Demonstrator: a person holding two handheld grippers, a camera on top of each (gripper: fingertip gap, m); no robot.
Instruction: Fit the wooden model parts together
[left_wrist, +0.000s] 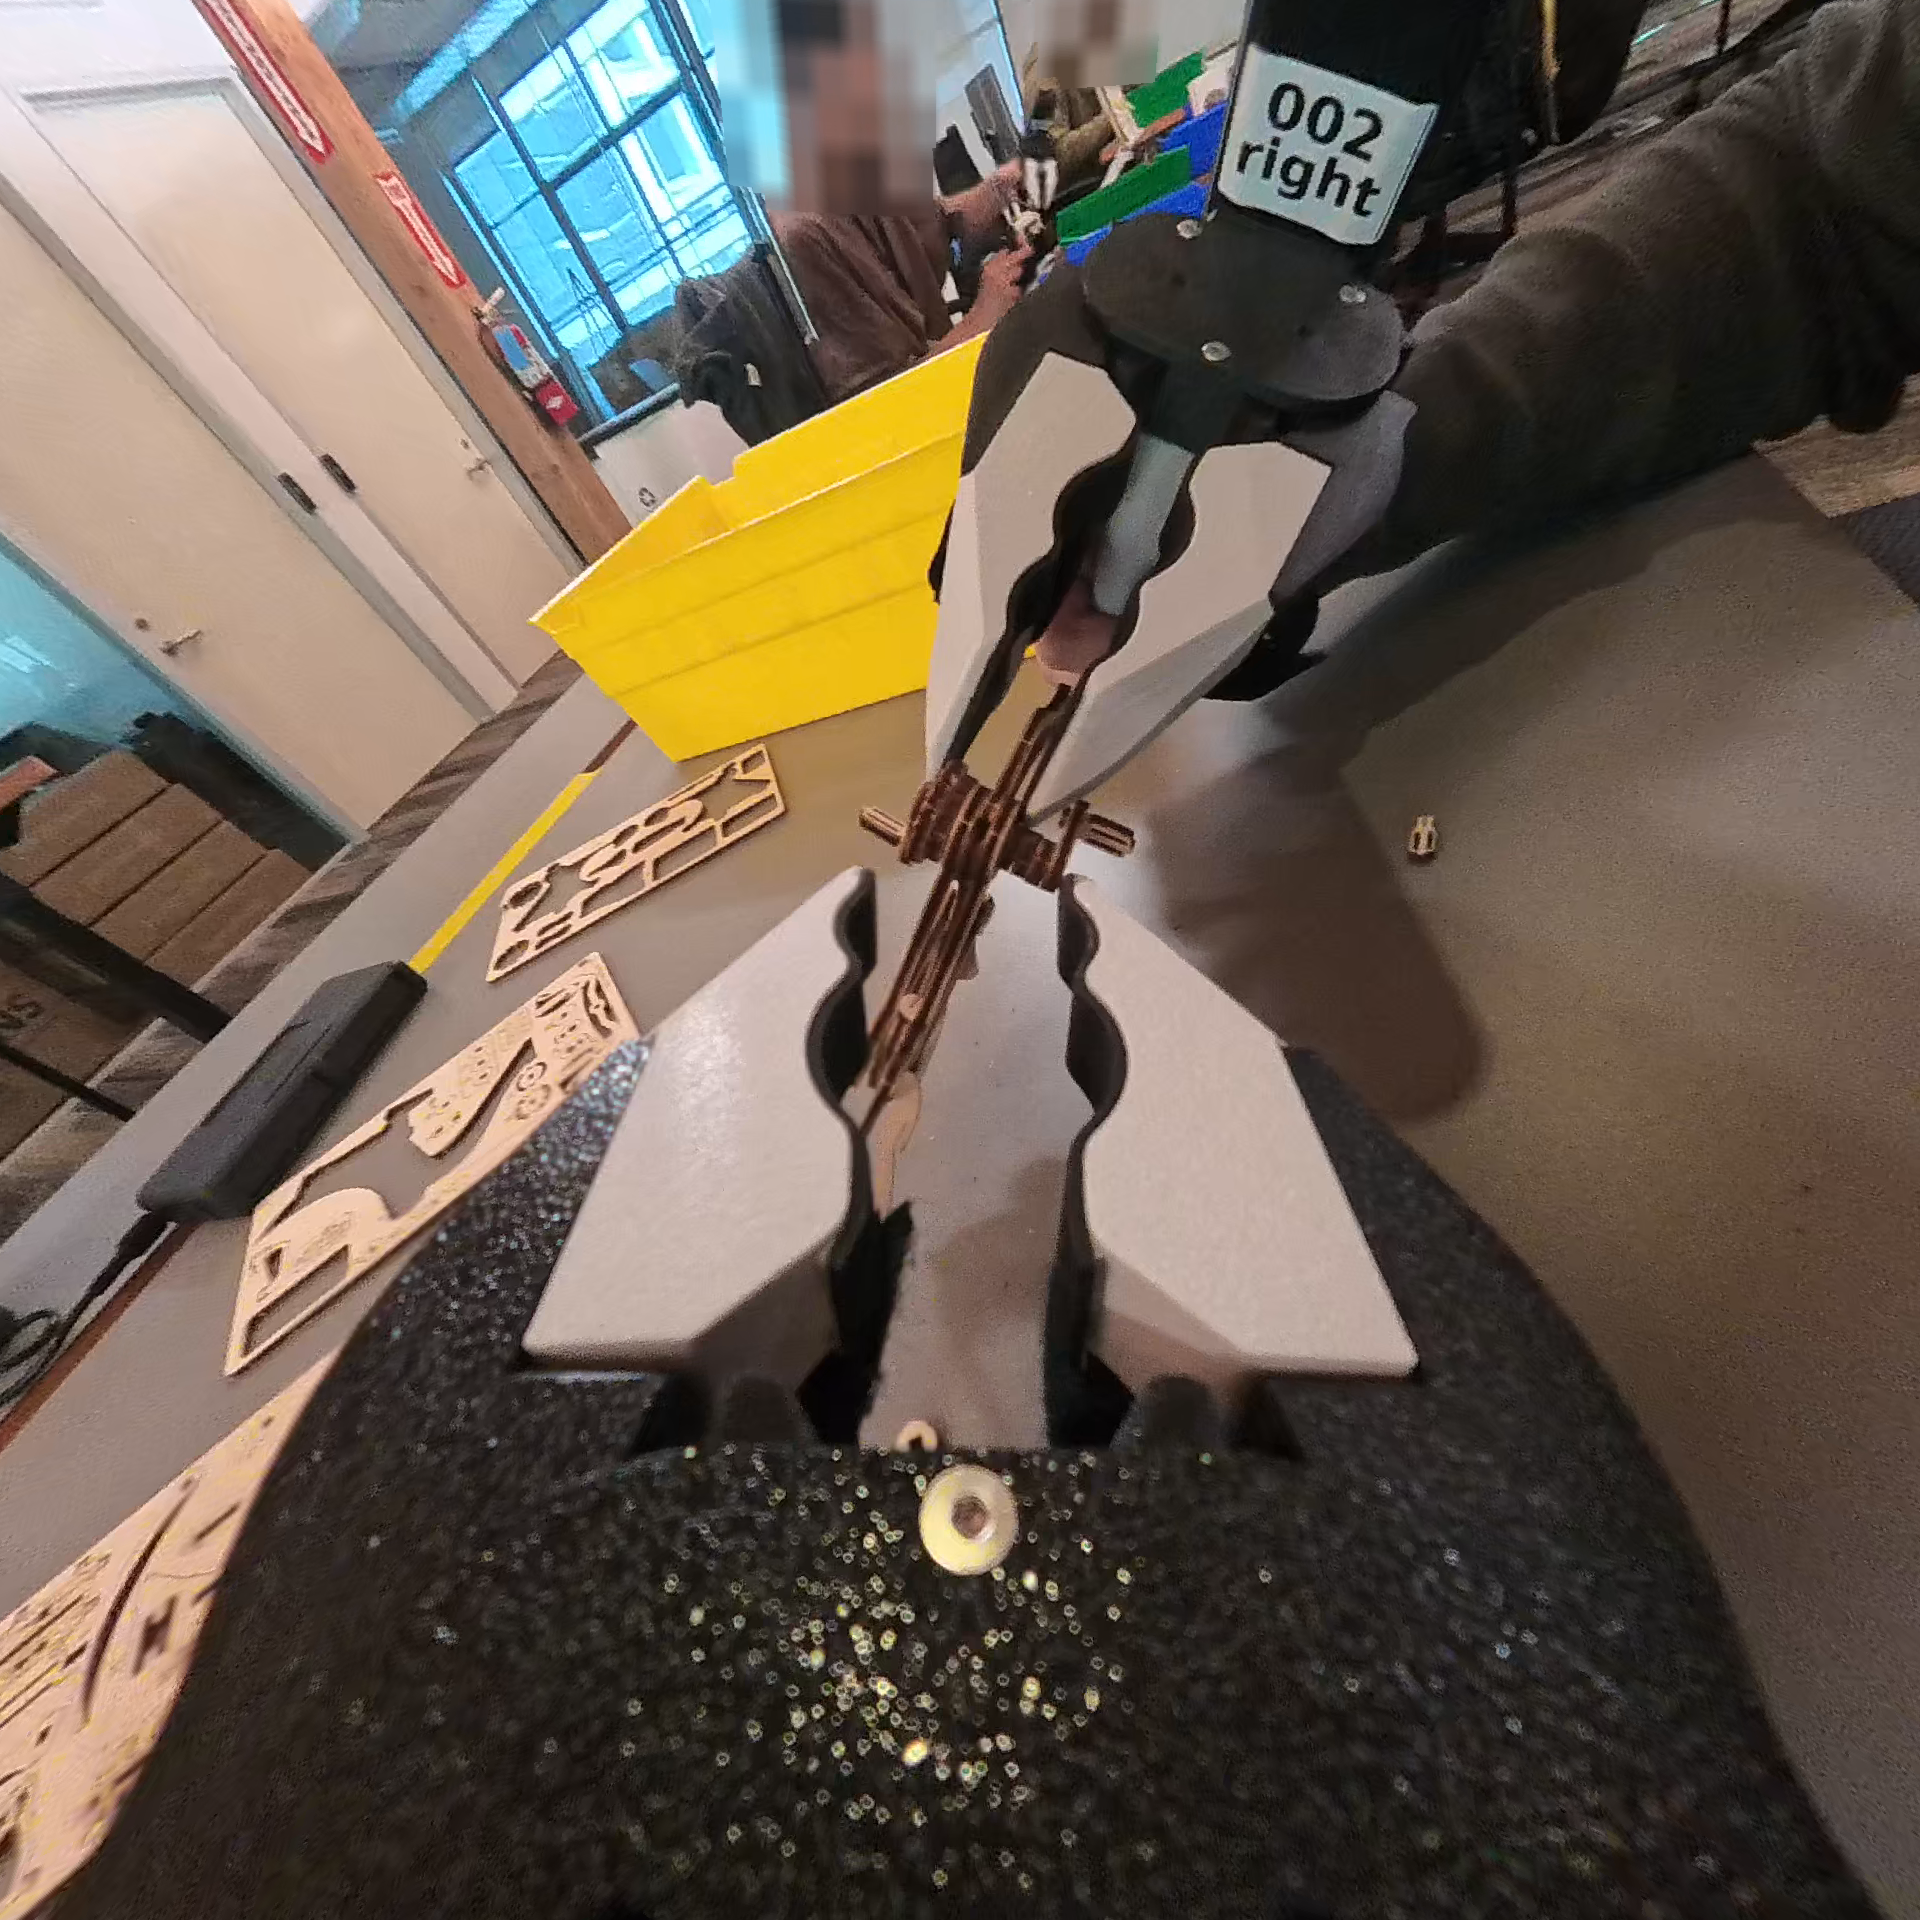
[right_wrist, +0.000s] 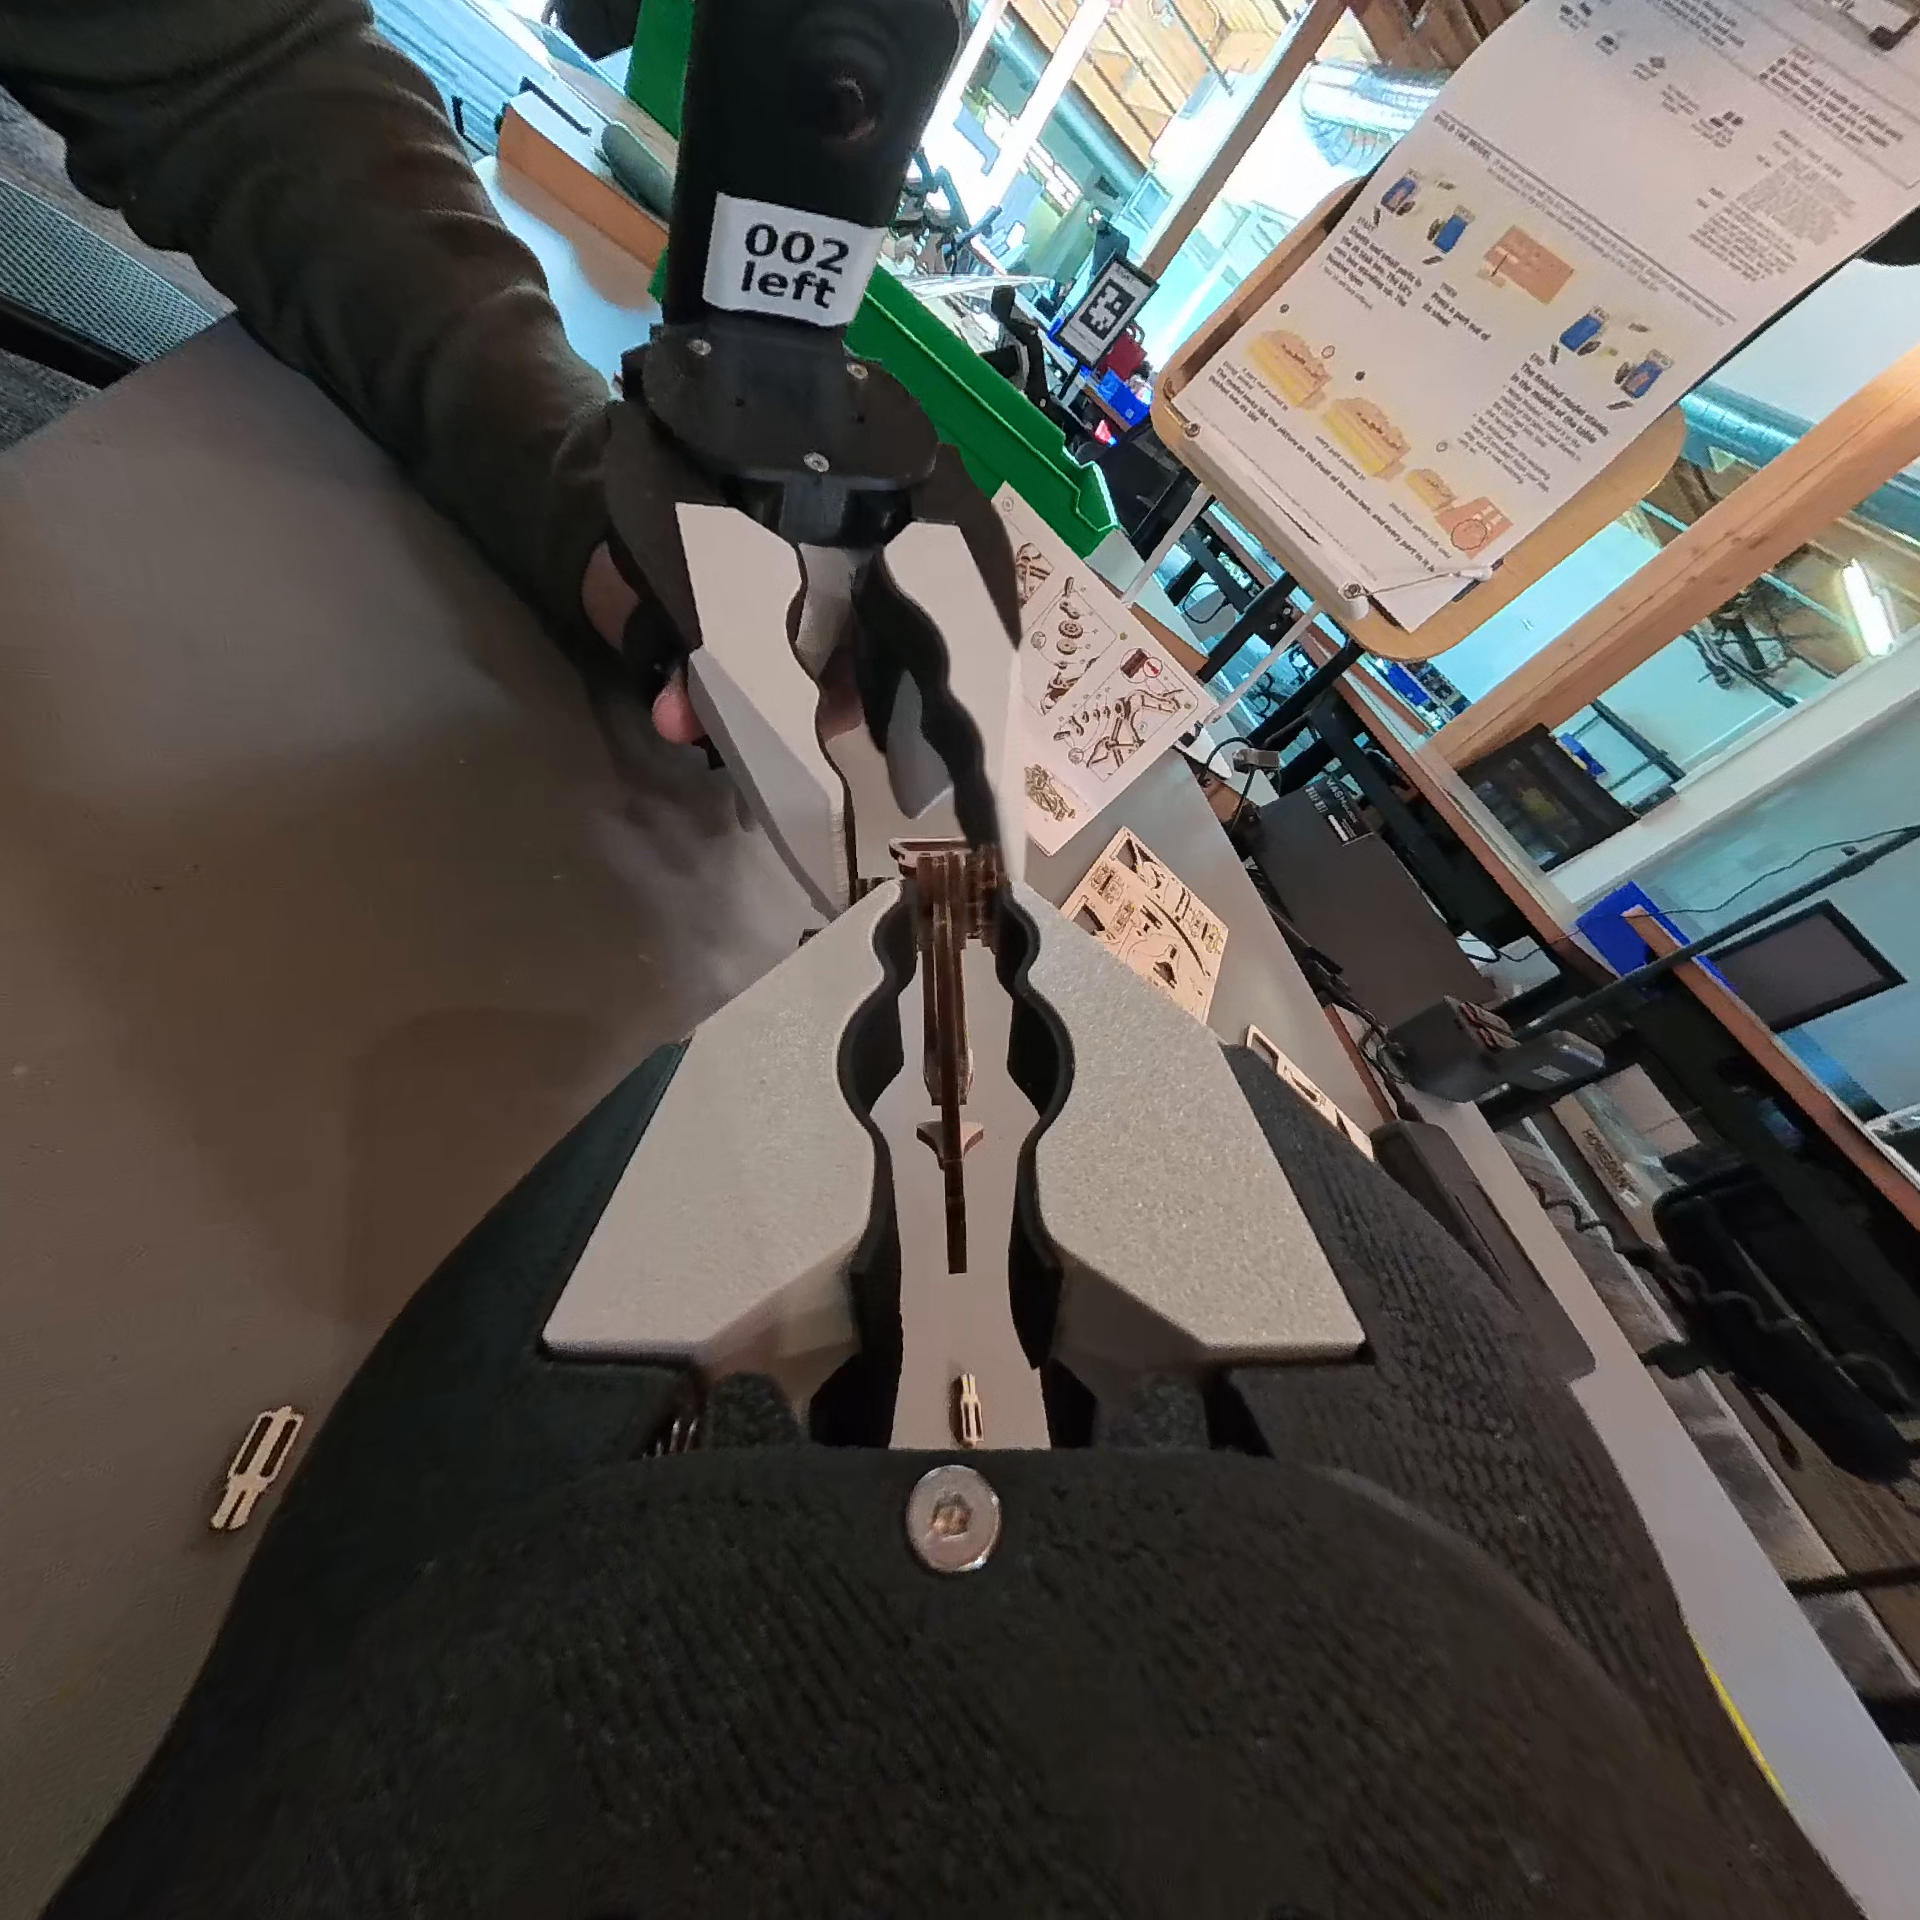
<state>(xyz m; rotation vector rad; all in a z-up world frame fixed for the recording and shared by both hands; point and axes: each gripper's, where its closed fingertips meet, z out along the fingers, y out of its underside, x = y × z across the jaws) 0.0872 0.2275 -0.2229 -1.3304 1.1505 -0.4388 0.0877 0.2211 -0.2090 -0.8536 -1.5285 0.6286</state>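
The two grippers face each other above the grey surface (left_wrist: 1558, 1039), sharing one wooden model (left_wrist: 987, 831), a slim stack of dark-edged laser-cut plates with a cross-shaped hub and short pegs jutting from either side. The left gripper (left_wrist: 961, 899) has its fingers (left_wrist: 727, 1143) set well apart; the model's long strip lies against the inner face of one finger, and the other finger stands clear of it, so whether there is any grip cannot be told. From the opposite camera the left gripper (right_wrist: 914, 831) shows the same wide gap, its tips just beside the model's hub (right_wrist: 945, 883). The right gripper (left_wrist: 1013, 769) has its fingers drawn close together at the tips, which pinch the model's far strip; in its own view the right gripper (right_wrist: 951, 899) closes its tips on the plate stack while the strip runs back along the gap between the fingers (right_wrist: 748, 1143). The model hangs in the air between the two tools, clear of the surface. Punched-out wooden sheets (left_wrist: 634, 862) lie flat to one side, a yellow bin (left_wrist: 769, 603) stands behind them, and small loose pegs (right_wrist: 257, 1465) rest on the surface.
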